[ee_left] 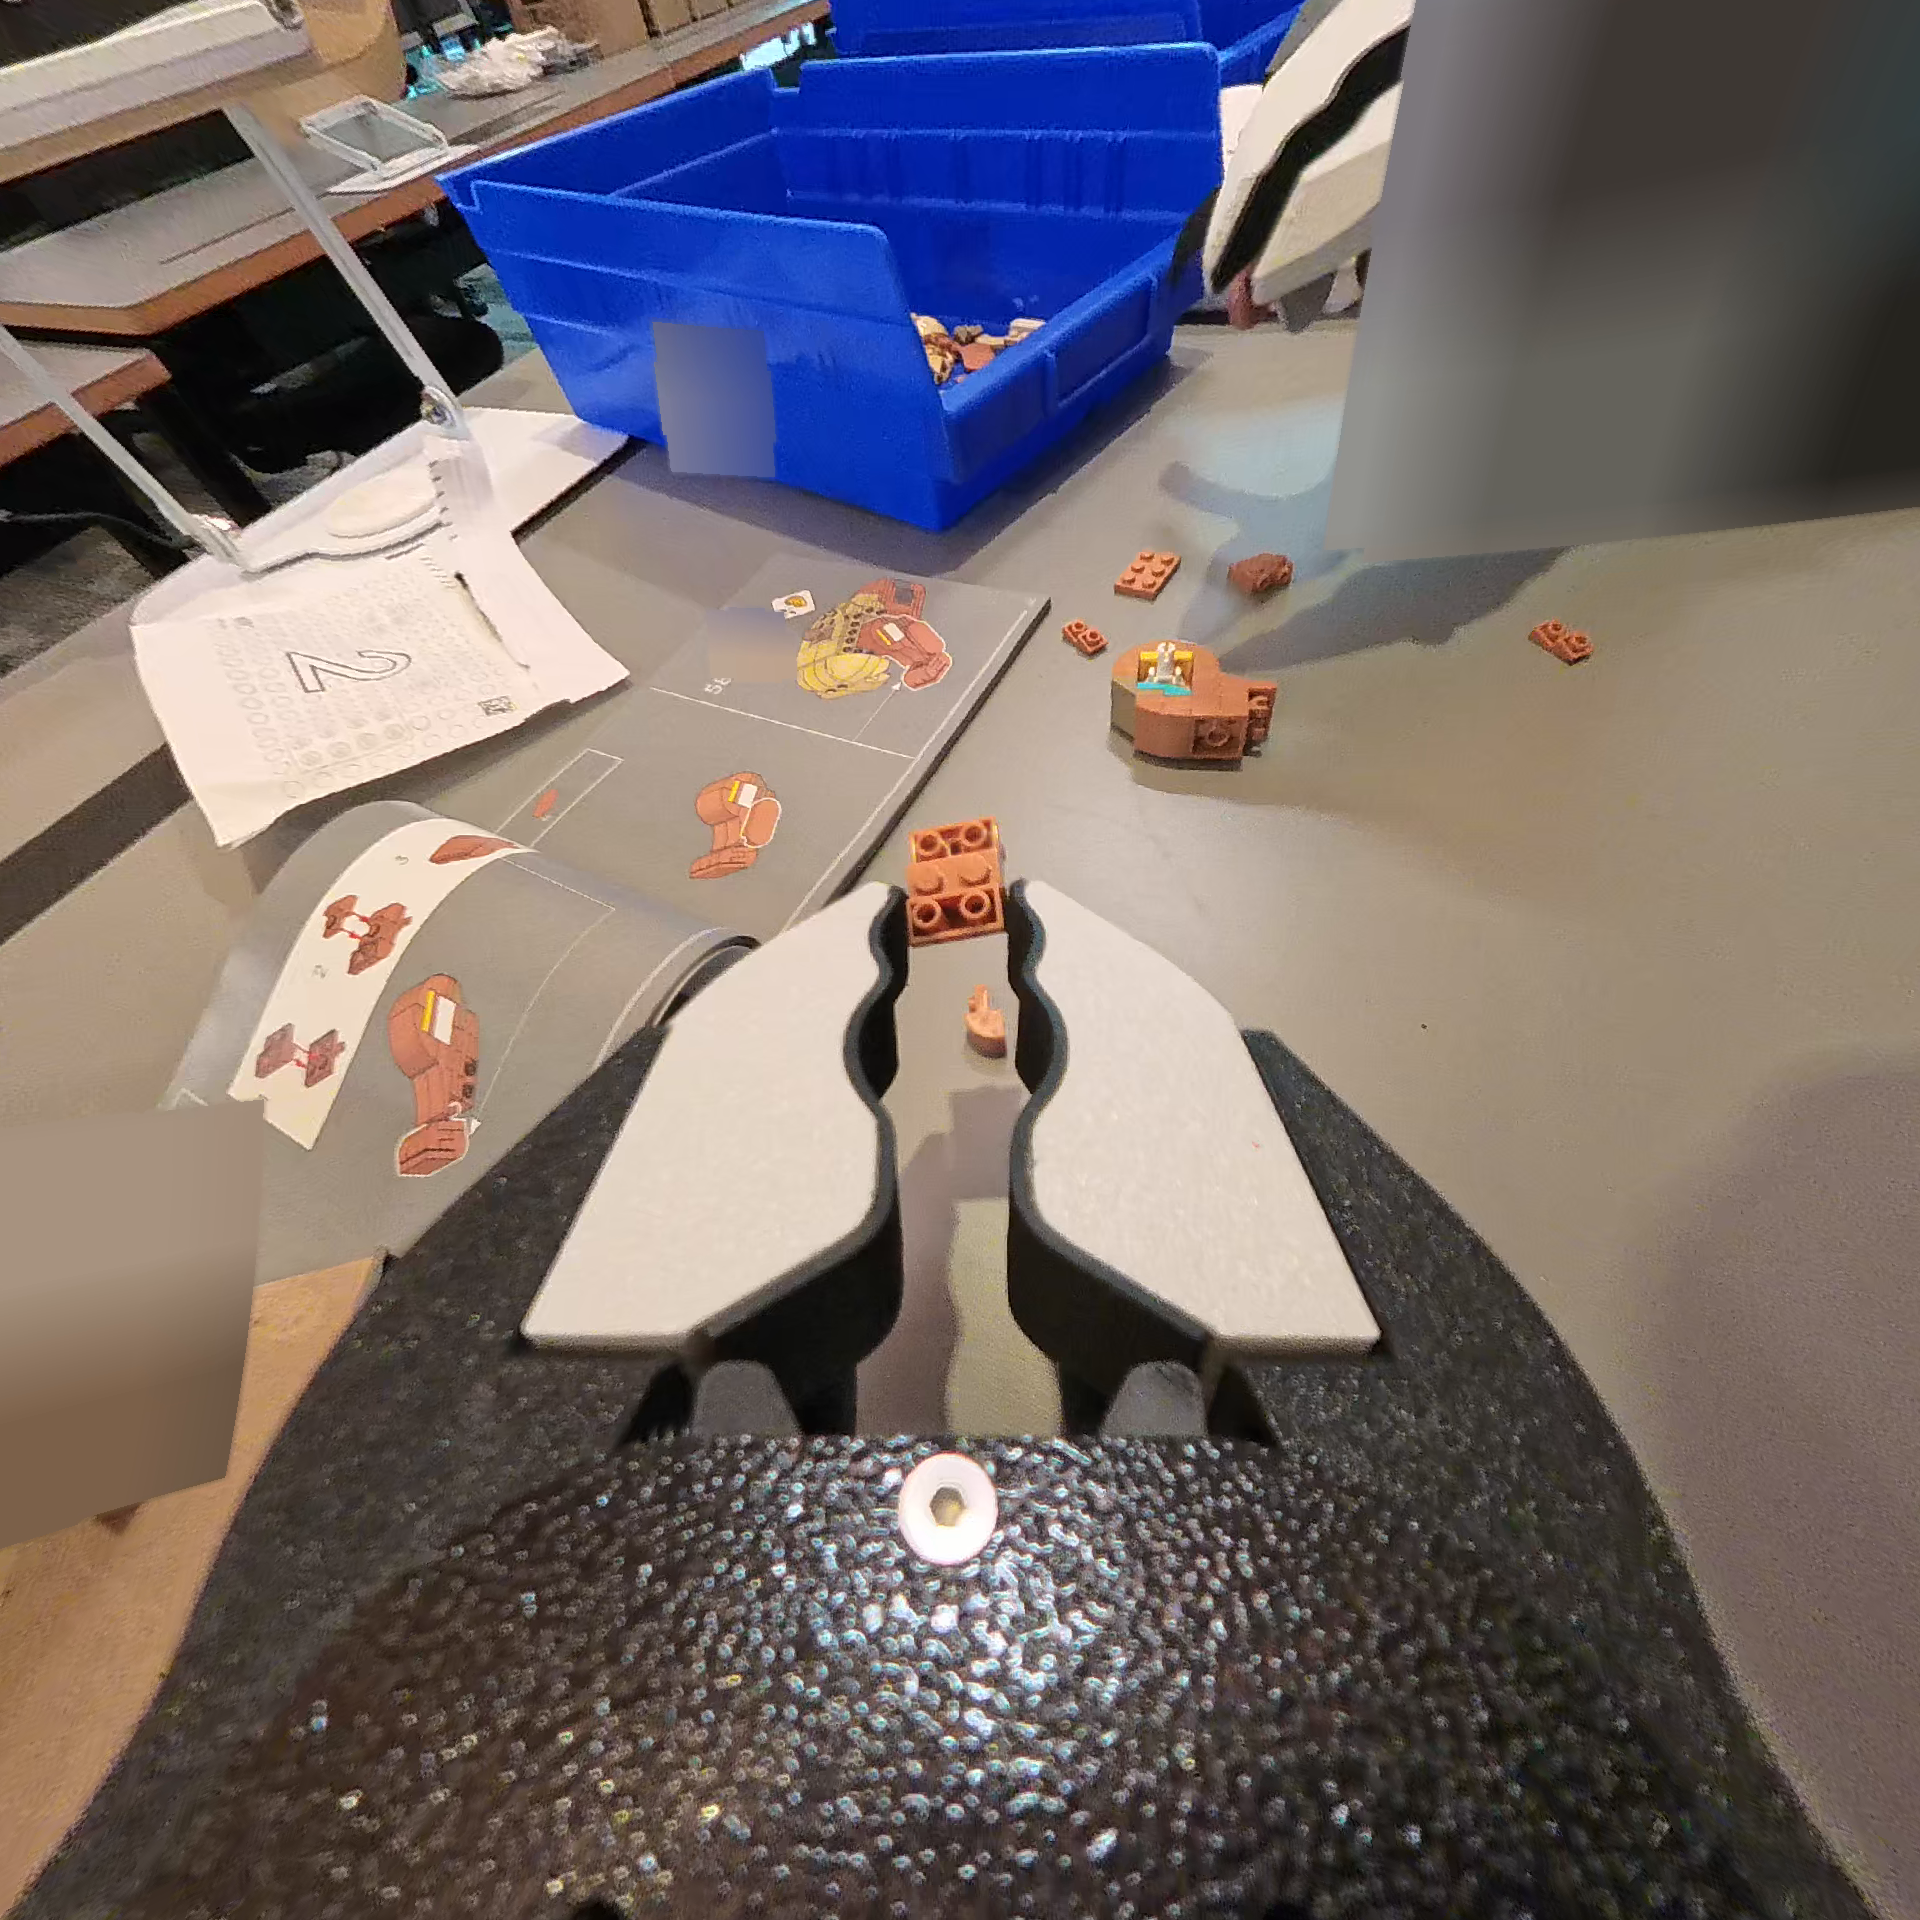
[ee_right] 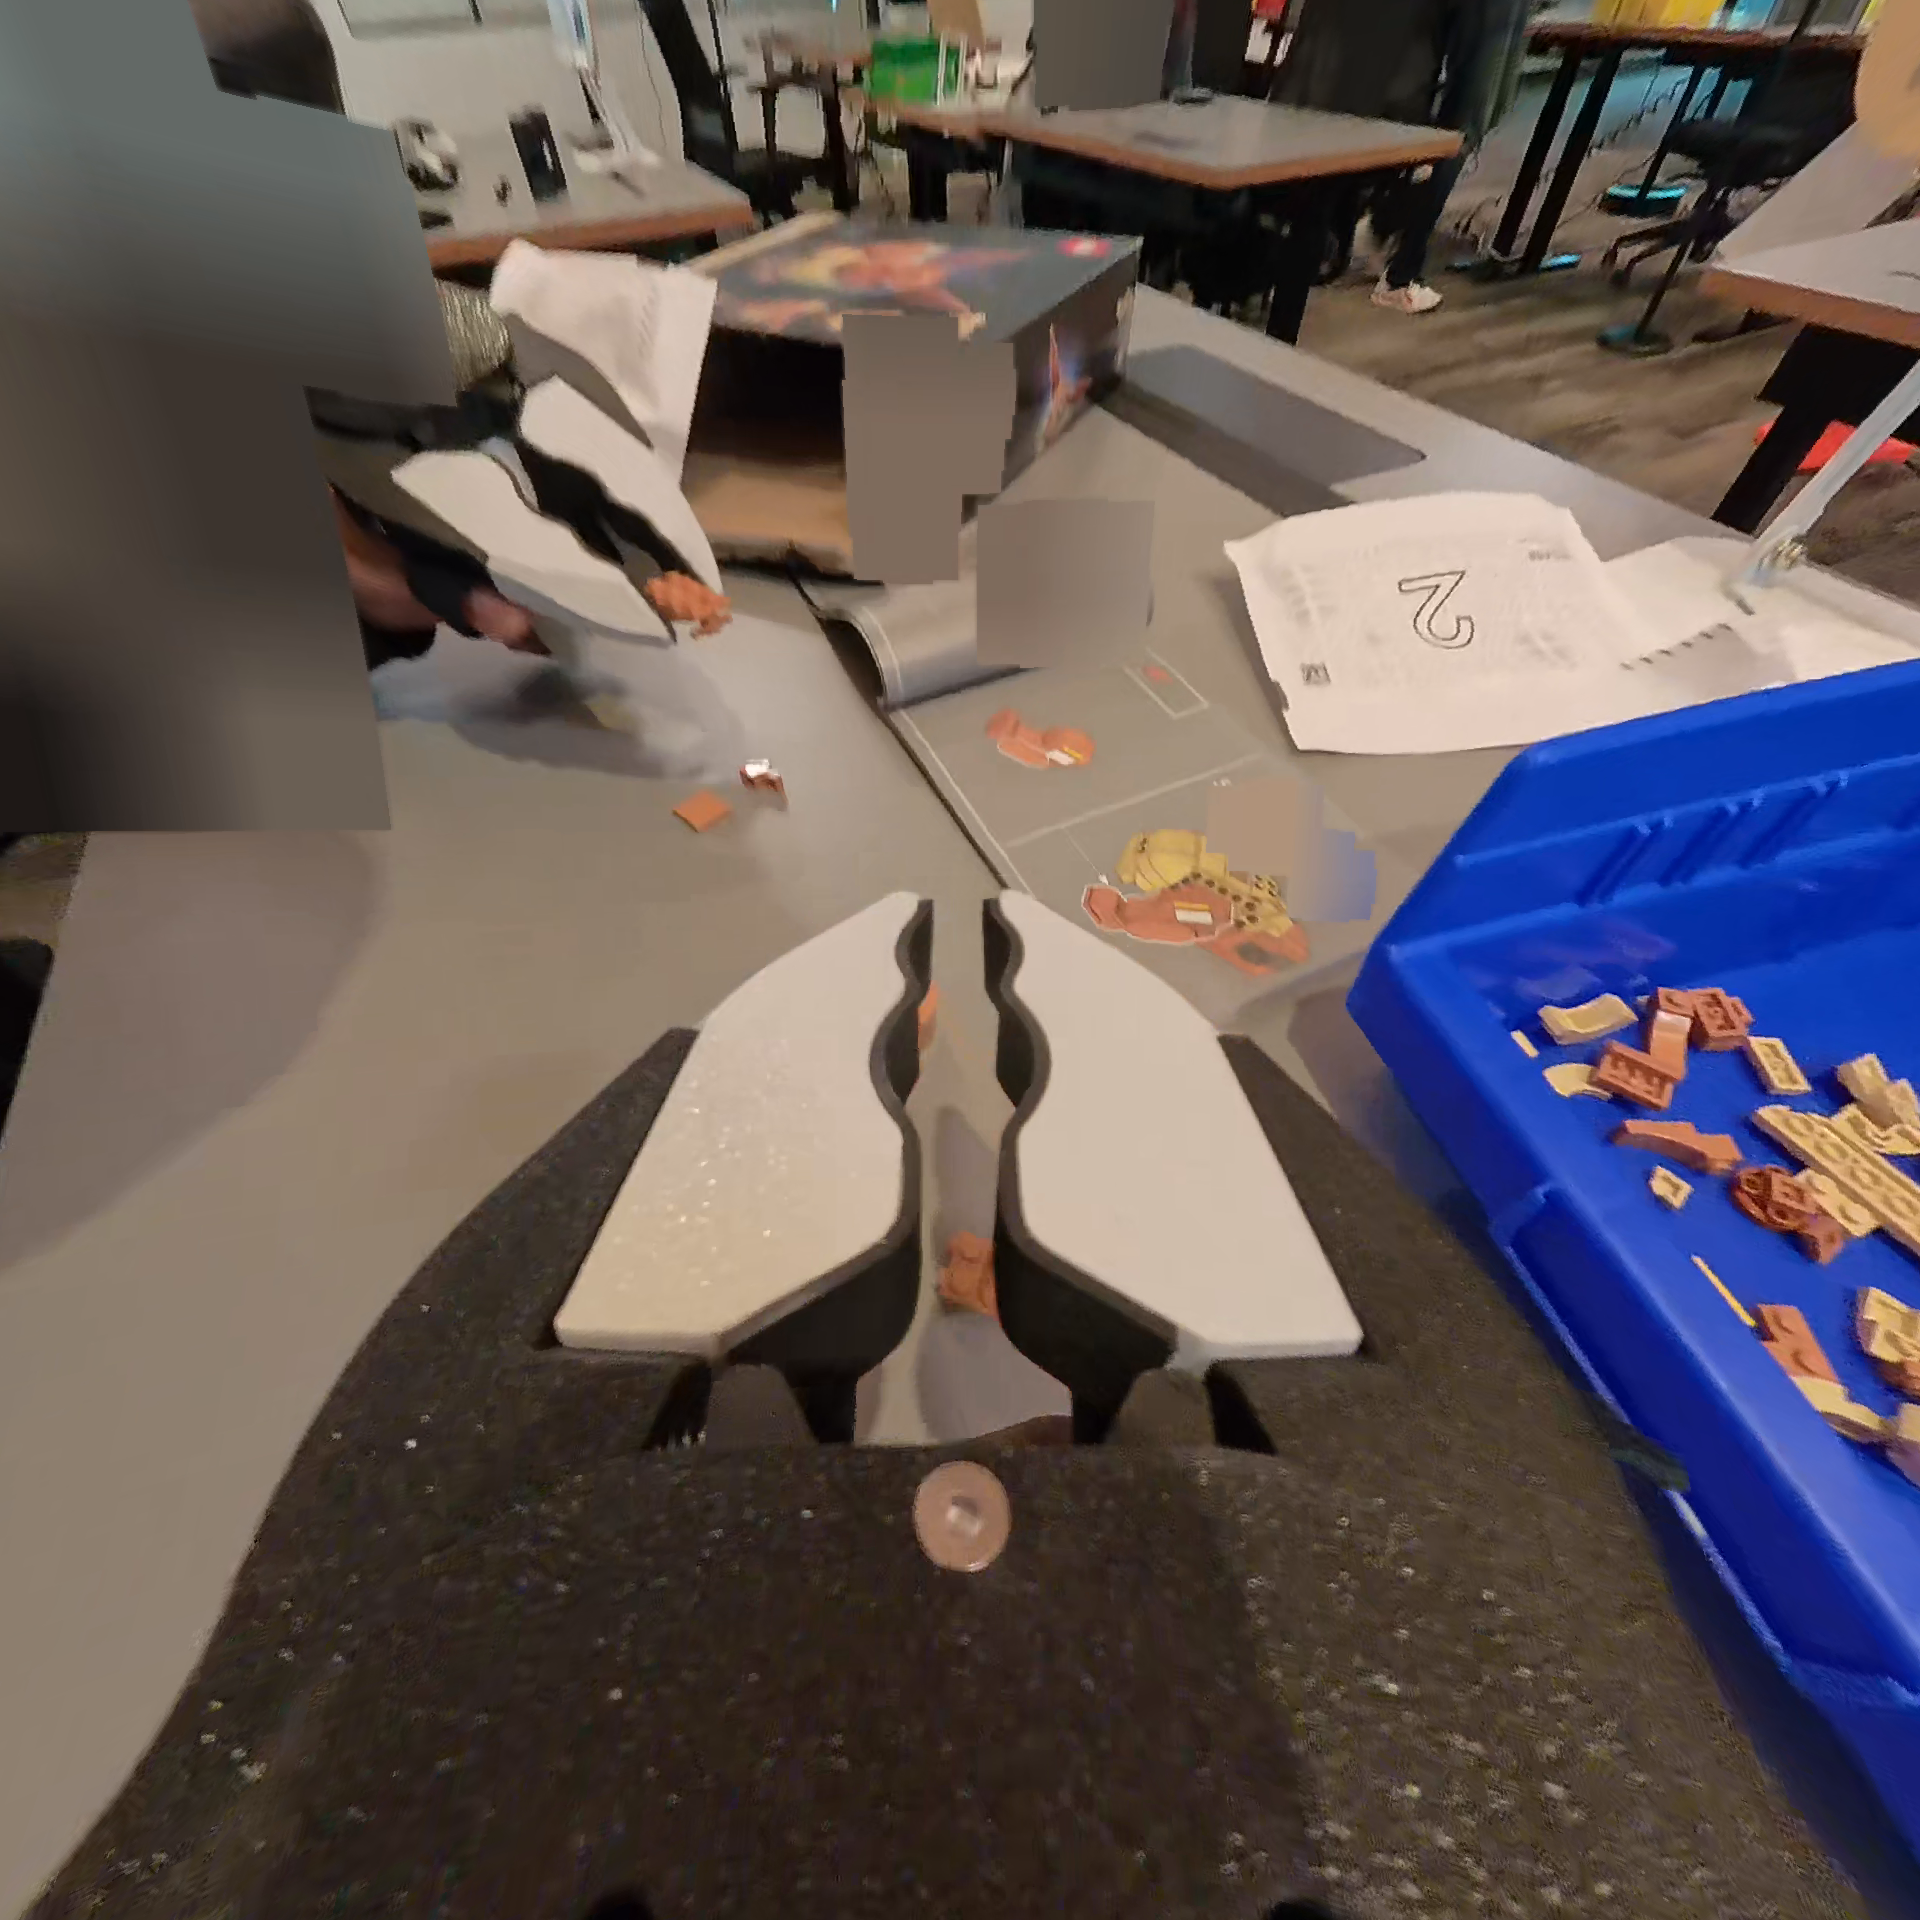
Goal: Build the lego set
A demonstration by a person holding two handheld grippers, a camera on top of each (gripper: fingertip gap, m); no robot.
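My left tool [ee_left: 956, 914] is clenched on a small reddish-brown assembly of studded plastic bricks [ee_left: 954, 883], its grey fingertips [ee_left: 1049, 925] pressed to either side so the studs face me, lifted clear of the grey desk [ee_left: 1455, 935]; the right wrist view confirms it held aloft near the open cardboard set box [ee_right: 914, 343]. A tiny tan clip-shaped piece [ee_left: 983, 1023] lies on the desk just below that grip. My right tool [ee_right: 956, 925] stands slightly parted with nothing between the tips, hovering over bare desk beside the blue plastic bin [ee_right: 1662, 935], which holds a scatter of tan and brown pieces too many to count. Toward the desk's far edge I count four loose brown pieces and one rounded brown sub-build [ee_left: 1190, 696], probably laid out within reach. One open instruction booklet [ee_left: 831, 707] lies flat beside one white numbered paper bag [ee_left: 353, 675], likely for reference.
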